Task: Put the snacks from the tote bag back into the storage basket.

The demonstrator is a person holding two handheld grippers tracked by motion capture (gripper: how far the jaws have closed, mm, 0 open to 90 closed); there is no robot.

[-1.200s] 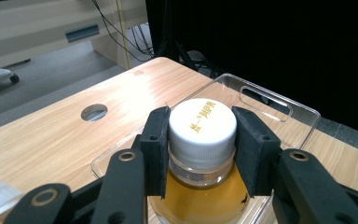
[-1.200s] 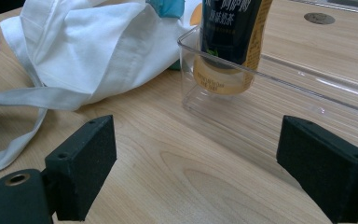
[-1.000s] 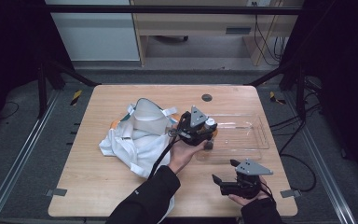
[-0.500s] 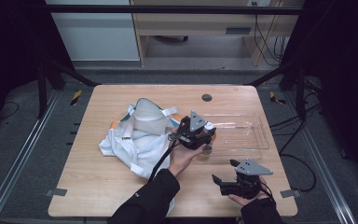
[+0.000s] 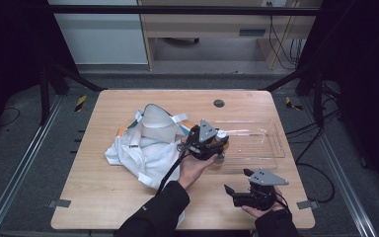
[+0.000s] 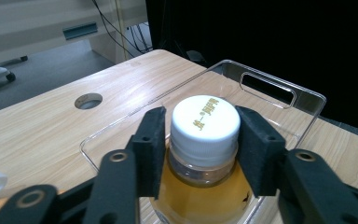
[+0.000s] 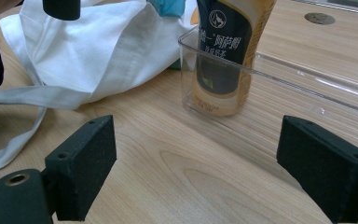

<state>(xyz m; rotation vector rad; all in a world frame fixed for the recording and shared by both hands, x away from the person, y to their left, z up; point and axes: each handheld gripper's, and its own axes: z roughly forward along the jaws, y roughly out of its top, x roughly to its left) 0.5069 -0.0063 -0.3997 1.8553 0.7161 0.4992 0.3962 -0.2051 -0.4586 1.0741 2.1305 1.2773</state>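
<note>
A bottle of amber drink (image 6: 205,123) with a white cap stands upright in the left end of a clear plastic tray (image 6: 265,88). My left gripper (image 6: 200,135) straddles the cap from above. Its jaws have just been opening, and the pads sit close beside the cap without pressing on it. From above, the left gripper (image 5: 220,141) covers the bottle at the tray's (image 5: 261,148) left end. My right gripper (image 5: 237,181) is open and empty near the table's front edge. It faces the bottle (image 7: 223,51) and tray wall (image 7: 279,65).
A crumpled white cloth bag (image 5: 148,148) with straps lies left of the tray, also seen in the right gripper view (image 7: 98,51). A round cable hole (image 5: 219,103) sits in the tabletop behind the tray. Metal frame rails run along both sides of the table.
The left gripper has shifted slightly toward the near side over the tray's left end. The right hand and the bag have not moved.
</note>
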